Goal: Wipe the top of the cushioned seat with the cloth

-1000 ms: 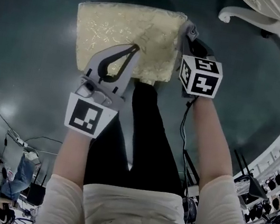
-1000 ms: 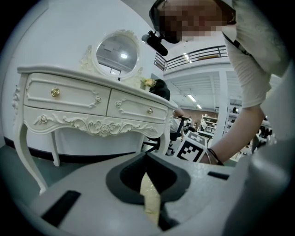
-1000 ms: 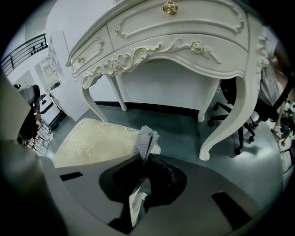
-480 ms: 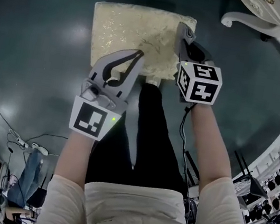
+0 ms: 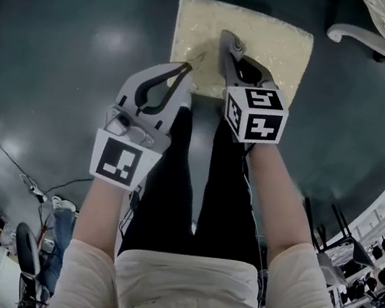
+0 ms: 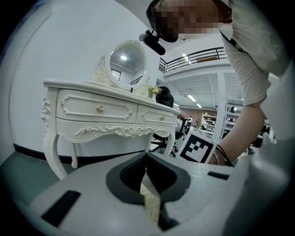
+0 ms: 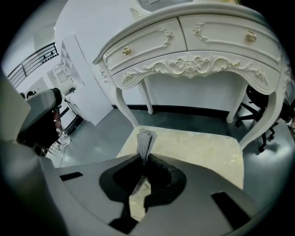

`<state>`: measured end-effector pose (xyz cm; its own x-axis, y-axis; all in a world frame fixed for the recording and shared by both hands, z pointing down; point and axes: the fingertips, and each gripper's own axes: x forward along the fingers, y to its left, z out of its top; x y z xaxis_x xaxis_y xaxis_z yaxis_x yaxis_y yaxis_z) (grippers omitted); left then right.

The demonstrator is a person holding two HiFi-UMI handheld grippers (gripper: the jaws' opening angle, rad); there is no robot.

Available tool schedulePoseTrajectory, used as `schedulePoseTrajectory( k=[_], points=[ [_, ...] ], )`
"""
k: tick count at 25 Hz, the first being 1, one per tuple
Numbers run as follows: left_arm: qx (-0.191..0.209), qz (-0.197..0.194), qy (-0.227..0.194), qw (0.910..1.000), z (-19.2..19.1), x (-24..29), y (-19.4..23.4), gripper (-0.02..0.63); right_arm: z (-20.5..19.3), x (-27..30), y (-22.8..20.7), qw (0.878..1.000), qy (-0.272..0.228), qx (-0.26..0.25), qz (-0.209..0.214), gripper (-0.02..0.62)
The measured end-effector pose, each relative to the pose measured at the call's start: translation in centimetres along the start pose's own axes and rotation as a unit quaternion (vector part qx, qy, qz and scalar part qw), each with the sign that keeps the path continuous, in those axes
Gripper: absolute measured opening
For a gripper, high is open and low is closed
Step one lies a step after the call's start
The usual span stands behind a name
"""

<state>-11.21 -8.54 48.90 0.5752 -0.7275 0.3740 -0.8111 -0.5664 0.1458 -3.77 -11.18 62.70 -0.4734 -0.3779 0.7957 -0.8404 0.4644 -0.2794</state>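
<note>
While the right tongs point(image 5: 228, 42) pinch the cloth point(image 7: 145, 139) above the seat's point(image 5: 279, 39) near edge, the left tongs point(image 5: 187, 69) hang clenched and empty off its near-left corner. Best to lower the cloth flat, then sweep edge to edge with light pressure.

Your right gripper point(image 5: 228, 39), with the cloth point(image 7: 145, 139) pinched in it, has come off the right edge of the cushioned seat point(image 5: 278, 47) and now sits over the seat's middle, pointing toward its far side. Your left gripper point(image 5: 188, 66) has gone the other way relative to the seat: it was well over the cushion a second ago, and now only its tip reaches the near left corner. In the head view the seat itself has slid from left of centre to right of centre.
</note>
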Motion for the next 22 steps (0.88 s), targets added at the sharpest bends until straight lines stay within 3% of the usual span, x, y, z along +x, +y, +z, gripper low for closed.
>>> schedulePoseTrajectory(
  k=[11, 22],
  points=[
    [-0.008, -0.001, 0.019, 0.9998, -3.2, -5.7, 5.3, 0.003, -0.7, 5.5, 8.1, 0.999, 0.036, -0.017, 0.022, 0.028],
    [-0.01, -0.006, 0.01, 0.9999, -3.4, -4.2, 6.0, 0.003, -1.8, 7.1, 7.0, 0.997, 0.065, -0.033, 0.018, 0.028]
  ],
)
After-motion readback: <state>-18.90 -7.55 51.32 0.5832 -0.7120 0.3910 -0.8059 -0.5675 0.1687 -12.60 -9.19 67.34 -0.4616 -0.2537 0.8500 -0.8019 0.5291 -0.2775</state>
